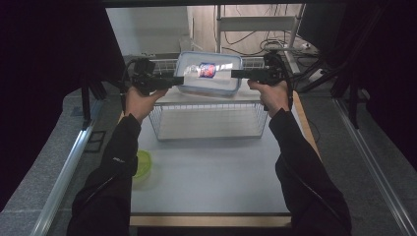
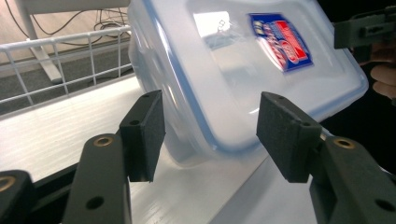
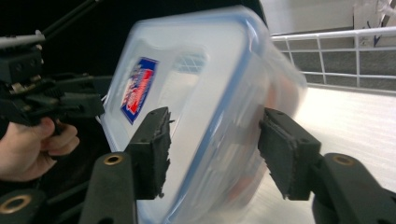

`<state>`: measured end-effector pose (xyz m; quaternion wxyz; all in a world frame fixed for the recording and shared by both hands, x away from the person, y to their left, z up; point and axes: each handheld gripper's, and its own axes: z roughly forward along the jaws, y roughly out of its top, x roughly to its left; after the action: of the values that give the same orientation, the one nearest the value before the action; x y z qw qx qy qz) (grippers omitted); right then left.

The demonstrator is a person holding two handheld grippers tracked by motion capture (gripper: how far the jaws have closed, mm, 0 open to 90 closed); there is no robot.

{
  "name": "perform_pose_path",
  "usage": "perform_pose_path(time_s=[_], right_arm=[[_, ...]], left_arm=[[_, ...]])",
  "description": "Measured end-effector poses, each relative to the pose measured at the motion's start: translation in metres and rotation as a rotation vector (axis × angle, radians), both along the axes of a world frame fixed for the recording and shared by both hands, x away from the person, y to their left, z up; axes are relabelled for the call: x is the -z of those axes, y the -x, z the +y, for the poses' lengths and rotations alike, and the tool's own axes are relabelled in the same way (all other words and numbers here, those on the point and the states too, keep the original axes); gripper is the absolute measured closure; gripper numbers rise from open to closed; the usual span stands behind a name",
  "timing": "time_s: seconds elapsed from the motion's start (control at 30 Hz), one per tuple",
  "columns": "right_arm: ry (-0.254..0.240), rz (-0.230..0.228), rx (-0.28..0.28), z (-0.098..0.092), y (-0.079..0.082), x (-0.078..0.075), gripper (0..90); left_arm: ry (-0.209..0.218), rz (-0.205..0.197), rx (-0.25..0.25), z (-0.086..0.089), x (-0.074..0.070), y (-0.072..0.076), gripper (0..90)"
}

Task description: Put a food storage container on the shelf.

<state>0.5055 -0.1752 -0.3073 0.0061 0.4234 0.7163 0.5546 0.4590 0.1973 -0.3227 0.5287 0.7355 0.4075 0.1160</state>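
High view looks down; both gripper views closely share the plastic container (image 1: 209, 73).

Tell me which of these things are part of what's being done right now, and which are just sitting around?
In use:
- clear lidded container
- left hand-held gripper, at one end of it
- right hand-held gripper, at the other end
- white wire basket under it

Lying about:
- green round thing at the table's near left
- cables on the floor behind

Clear lidded plastic container (image 1: 209, 73), blue-rimmed, red-blue label on top, tilted over the wire basket (image 1: 209, 129).
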Motion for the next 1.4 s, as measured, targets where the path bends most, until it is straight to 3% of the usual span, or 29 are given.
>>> perform_pose_path(time_s=[0.07,0.1,0.13,0.3,0.33,0.37,0.47,0.5,0.6,0.67,0.73,0.87,1.0,1.4], right_arm=[[-0.002,0.005,0.02,-0.002,-0.002,0.001,41.0],[-0.002,0.005,0.02,-0.002,-0.002,0.001,41.0],[0.024,-0.007,0.048,-0.004,-0.004,0.003,43.2],[0.043,-0.035,0.064,-0.005,-0.005,0.003,46.6],[0.079,-0.065,0.073,-0.004,0.0,0.0,47.5],[0.079,-0.065,0.073,-0.004,0.0,0.0,47.5],[0.16,-0.136,0.075,-0.003,0.02,-0.007,54.7],[0.16,-0.136,0.075,-0.003,0.02,-0.007,54.7],[0.2,-0.194,0.075,-0.005,0.043,-0.009,65.2],[0.222,-0.229,0.05,-0.007,0.064,-0.002,78.4],[0.22,-0.225,0.033,-0.007,0.069,0.001,81.7],[0.201,-0.185,-0.075,0.005,0.08,0.019,87.5],[0.234,-0.185,-0.101,0.018,0.077,0.026,88.3],[0.259,-0.183,-0.033,0.022,0.054,0.033,89.8]], left_arm=[[0.033,0.007,0.001,0.001,0.0,-0.001,41.1],[0.033,0.007,0.001,0.001,0.0,-0.001,40.7],[-0.001,0.003,-0.007,-0.002,0.001,0.0,41.8],[0.014,-0.008,-0.007,-0.003,0.002,0.001,39.6],[0.017,-0.014,-0.006,-0.002,0.002,0.002,38.1],[0.016,-0.02,-0.009,-0.001,0.002,0.003,38.1],[0.002,-0.058,-0.02,0.004,0.001,0.013,40.3],[0.002,-0.058,-0.02,0.004,0.001,0.013,42.3],[0.001,-0.076,-0.015,0.007,0.003,0.021,47.4],[-0.005,-0.083,-0.009,0.008,0.007,0.026,56.9],[-0.015,-0.083,-0.007,0.007,0.008,0.028,59.8],[-0.006,-0.067,0.007,0.003,0.014,0.027,73.2],[-0.025,-0.051,0.019,-0.003,0.017,0.024,77.1],[-0.049,-0.024,0.011,-0.016,0.018,0.017,78.7]])
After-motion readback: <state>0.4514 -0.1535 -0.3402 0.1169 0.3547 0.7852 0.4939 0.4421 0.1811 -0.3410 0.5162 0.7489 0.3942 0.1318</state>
